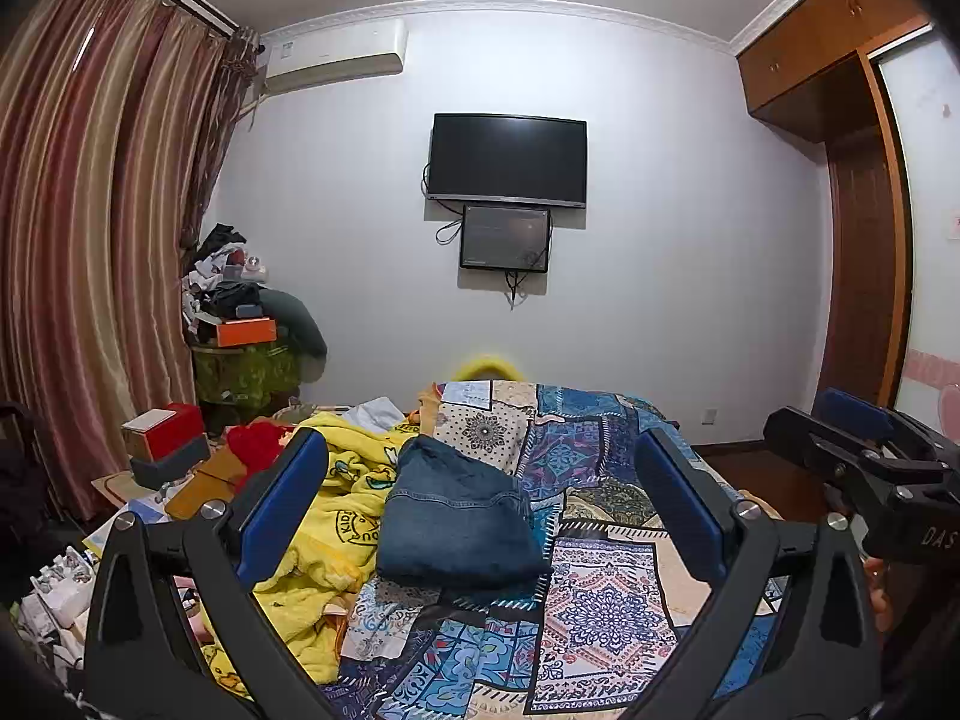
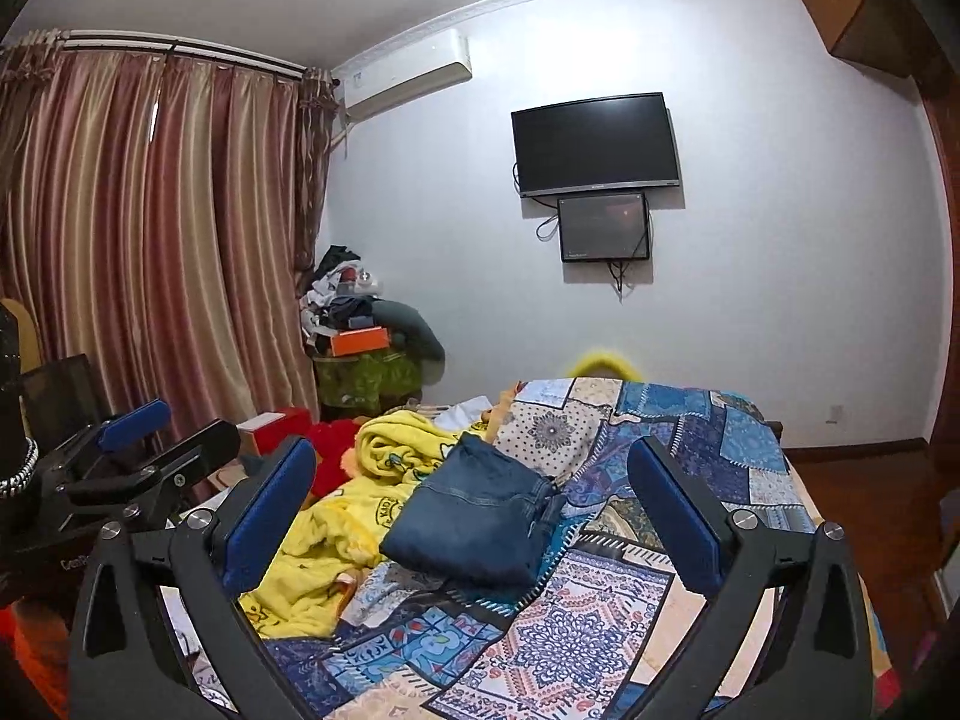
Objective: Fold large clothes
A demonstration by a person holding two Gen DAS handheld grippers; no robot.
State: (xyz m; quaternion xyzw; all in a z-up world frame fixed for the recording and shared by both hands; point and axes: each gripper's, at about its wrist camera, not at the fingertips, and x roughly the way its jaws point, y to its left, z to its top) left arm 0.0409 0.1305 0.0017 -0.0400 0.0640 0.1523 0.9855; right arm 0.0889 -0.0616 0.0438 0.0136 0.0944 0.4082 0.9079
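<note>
Both tools up and wide apart, nothing held: my left hand-held gripper (image 1: 480,516) is spread open, and so is my right hand-held gripper (image 2: 471,522). The jeans (image 1: 459,519) sit folded in a bundle on the bed (image 1: 606,606), straight ahead and below me, beside the yellow blanket (image 1: 336,516). Their long axis runs away from me. Neither side looks clearly nearer.

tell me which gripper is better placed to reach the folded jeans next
Left, slightly: the folded blue denim jeans sit centred between the open left gripper jaws; for the right gripper they lie left of centre.
</note>
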